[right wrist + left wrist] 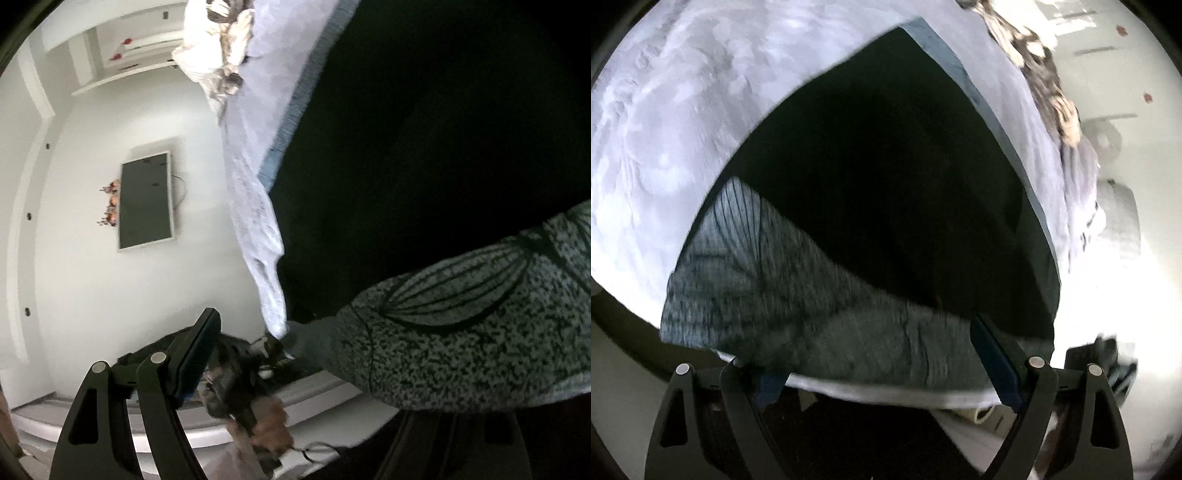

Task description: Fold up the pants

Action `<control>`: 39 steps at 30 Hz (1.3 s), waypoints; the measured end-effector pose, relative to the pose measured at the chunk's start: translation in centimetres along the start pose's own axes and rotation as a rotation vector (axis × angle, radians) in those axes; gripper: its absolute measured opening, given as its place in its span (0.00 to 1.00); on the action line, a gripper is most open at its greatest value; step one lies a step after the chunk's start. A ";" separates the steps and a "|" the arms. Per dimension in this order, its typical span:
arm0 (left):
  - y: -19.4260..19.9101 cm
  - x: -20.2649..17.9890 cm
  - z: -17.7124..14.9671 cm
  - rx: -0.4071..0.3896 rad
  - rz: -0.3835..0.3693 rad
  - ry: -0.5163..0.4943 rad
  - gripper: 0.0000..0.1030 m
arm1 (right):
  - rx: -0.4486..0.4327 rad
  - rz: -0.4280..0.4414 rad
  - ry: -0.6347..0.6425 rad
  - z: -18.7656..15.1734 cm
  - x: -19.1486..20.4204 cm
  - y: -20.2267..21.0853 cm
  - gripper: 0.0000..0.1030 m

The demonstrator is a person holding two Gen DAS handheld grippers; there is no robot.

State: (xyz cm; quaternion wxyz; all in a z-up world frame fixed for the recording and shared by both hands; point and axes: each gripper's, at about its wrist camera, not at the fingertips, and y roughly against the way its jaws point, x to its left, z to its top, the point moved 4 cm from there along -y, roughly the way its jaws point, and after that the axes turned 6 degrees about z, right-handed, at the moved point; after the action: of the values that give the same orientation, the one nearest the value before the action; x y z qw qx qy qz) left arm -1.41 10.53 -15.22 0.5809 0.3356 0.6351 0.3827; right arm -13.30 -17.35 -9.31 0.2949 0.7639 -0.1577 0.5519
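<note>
The pants [886,192], dark with a mottled grey ribbed waistband [798,295], are spread on a pale lavender blanket [683,122] covering a bed; a blue-grey strip is seen along their far edge. The left gripper [886,363] is held over the waistband with its jaws standing apart, the band lying between them; whether the pads press on it cannot be told. In the right wrist view, the right gripper [295,354] is seen with jaws wide apart, one finger [197,354] clear of the cloth, the other hidden behind the waistband [461,332]; a wall-mounted screen [146,201] is blank; no brand, label or writing can be read anywhere.
</note>
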 end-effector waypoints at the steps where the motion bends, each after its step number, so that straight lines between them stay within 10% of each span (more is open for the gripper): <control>1: -0.2 0.0 0.3 0.003 0.019 -0.002 0.66 | 0.000 -0.018 -0.001 -0.2 -0.6 0.5 0.80; 7: -0.9 -0.4 0.9 0.019 0.097 -0.099 0.34 | -0.134 -0.118 -0.076 -0.9 -5.0 4.7 0.70; 9: -0.9 -0.6 1.2 0.025 0.107 -0.109 0.28 | -0.199 -0.105 -0.130 -1.0 -6.3 6.5 0.32; 11: -0.7 -0.7 1.6 0.029 0.122 -0.119 0.27 | -0.242 -0.078 -0.181 -1.0 -7.4 7.5 0.22; 24: 2.4 -11.2 10.5 -0.229 0.166 -0.124 0.23 | -0.026 -0.192 0.203 11.7 5.2 7.3 0.16; 34: -8.2 -14.2 22.8 -0.325 0.421 -0.132 0.67 | 0.142 -0.445 0.224 26.4 0.4 0.5 0.20; 39: -7.2 -14.7 24.3 -0.377 0.489 -0.128 0.77 | 0.129 -0.378 0.131 27.5 -2.1 0.3 0.37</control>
State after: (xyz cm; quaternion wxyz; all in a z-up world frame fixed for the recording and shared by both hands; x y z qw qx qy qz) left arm 24.36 -3.38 -15.23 0.5625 0.3883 0.4154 0.6003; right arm 6.42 -35.00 -17.18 0.3532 0.7597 0.0434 0.5442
